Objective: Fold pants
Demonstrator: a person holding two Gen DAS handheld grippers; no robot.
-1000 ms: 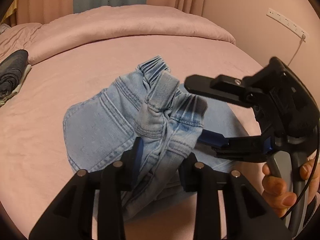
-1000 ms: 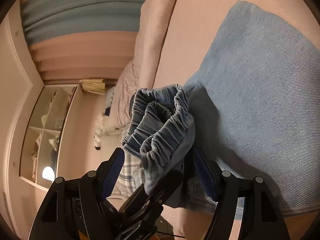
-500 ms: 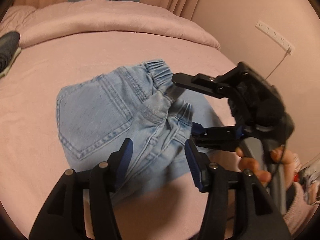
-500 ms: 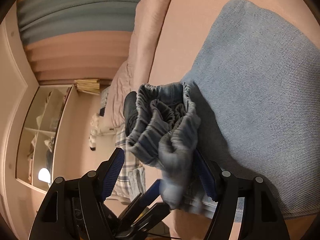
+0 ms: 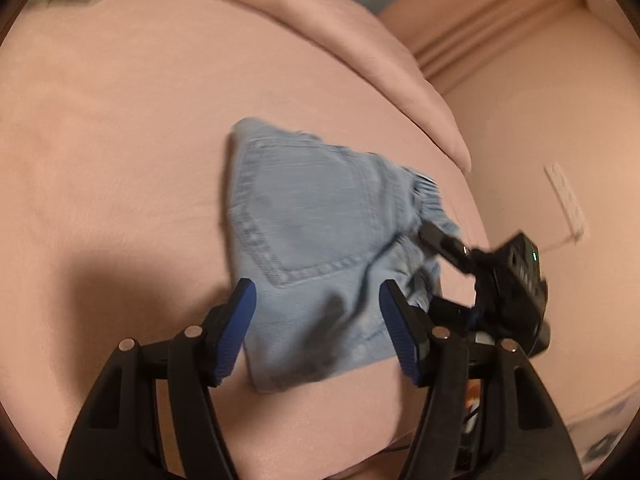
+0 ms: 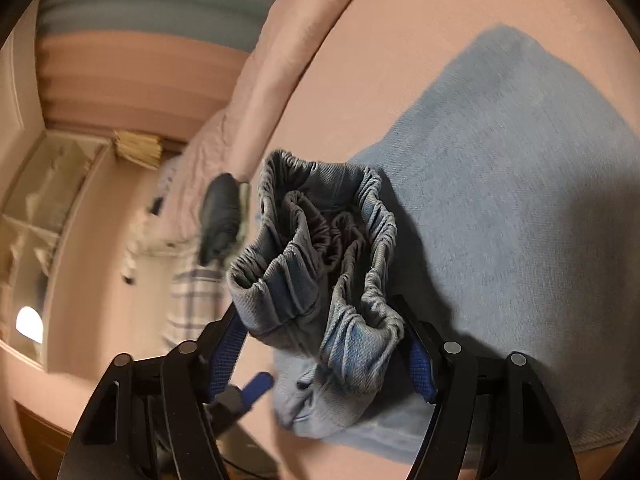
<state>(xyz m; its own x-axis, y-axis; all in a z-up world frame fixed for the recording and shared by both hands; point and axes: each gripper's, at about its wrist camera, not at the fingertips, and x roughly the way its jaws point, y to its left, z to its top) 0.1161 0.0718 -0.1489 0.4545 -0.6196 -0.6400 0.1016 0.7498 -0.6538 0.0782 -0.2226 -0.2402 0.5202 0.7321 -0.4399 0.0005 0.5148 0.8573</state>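
The light blue denim pants (image 5: pixel 316 236) lie folded on the pink bed, back pocket up. My left gripper (image 5: pixel 318 328) hovers open and empty above their near edge. My right gripper (image 6: pixel 322 352) holds the bunched elastic waistband (image 6: pixel 320 256) between its fingers; the jaws stand wide around the thick fabric. In the left wrist view the right gripper (image 5: pixel 436 268) is at the pants' right side on the waistband (image 5: pixel 430 204). The lower layer of the pants (image 6: pixel 520 208) lies flat on the bed.
The pink bed cover (image 5: pixel 100 152) spreads to the left. A rolled pink duvet (image 5: pixel 360 40) lies along the far side. A dark folded garment (image 6: pixel 220 216) sits far off on the bed. A wall with a power strip (image 5: pixel 566 200) is at the right.
My left gripper let go of the pants, opened wide and pulled back and up. The pants dropped flatter on the bed. My right gripper still holds the waistband.
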